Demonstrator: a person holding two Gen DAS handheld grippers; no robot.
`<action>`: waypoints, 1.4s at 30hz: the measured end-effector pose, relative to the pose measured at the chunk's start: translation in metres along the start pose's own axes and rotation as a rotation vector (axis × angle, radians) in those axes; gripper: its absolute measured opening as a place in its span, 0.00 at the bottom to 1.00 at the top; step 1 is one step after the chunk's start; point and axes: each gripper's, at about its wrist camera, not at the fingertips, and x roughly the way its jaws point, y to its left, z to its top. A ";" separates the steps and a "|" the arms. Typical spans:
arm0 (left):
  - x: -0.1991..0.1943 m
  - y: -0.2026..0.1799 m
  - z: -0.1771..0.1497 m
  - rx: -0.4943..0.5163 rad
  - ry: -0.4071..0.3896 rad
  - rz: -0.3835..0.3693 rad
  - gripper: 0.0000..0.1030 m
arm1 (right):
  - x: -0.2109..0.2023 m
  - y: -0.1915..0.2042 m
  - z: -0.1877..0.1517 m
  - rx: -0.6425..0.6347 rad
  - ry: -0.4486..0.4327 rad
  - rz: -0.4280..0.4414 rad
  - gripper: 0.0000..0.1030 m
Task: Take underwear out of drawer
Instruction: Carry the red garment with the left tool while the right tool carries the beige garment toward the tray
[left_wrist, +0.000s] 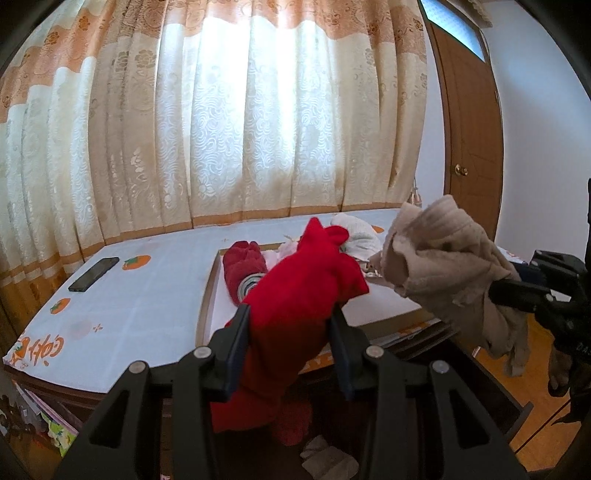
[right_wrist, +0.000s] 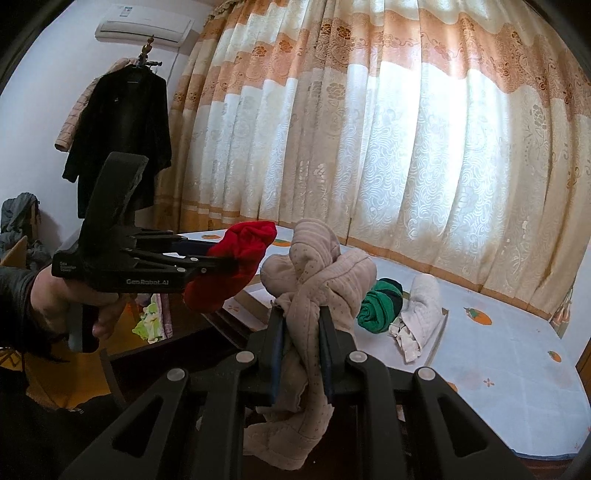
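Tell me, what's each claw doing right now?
Left gripper shut on red underwear. Right gripper shut on beige underwear. Both lifted clear, nothing blocking.

Lit by daylight from straight ahead of both grippers, filtering through the drawn curtain (left_wrist: 258, 122). Blown out to near white at the curtain's middle panels (right_wrist: 424, 147), losing the woven pattern there. Dim and shadowed close under the left gripper (left_wrist: 291, 321) and the right gripper (right_wrist: 301, 325) (black linkages nearly without detail). Strongly bowed by the fisheye, with curtain folds curving outward and black vignette corners. Slightly soft toward the rims.
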 end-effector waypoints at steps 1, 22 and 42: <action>0.001 0.000 0.002 -0.001 0.000 -0.001 0.39 | 0.001 -0.001 0.001 0.002 -0.001 -0.003 0.18; 0.045 -0.003 0.035 0.010 0.018 0.008 0.39 | 0.030 -0.032 0.022 0.066 0.021 -0.058 0.18; 0.095 0.006 0.058 0.002 0.067 0.034 0.39 | 0.059 -0.057 0.040 0.086 0.045 -0.086 0.18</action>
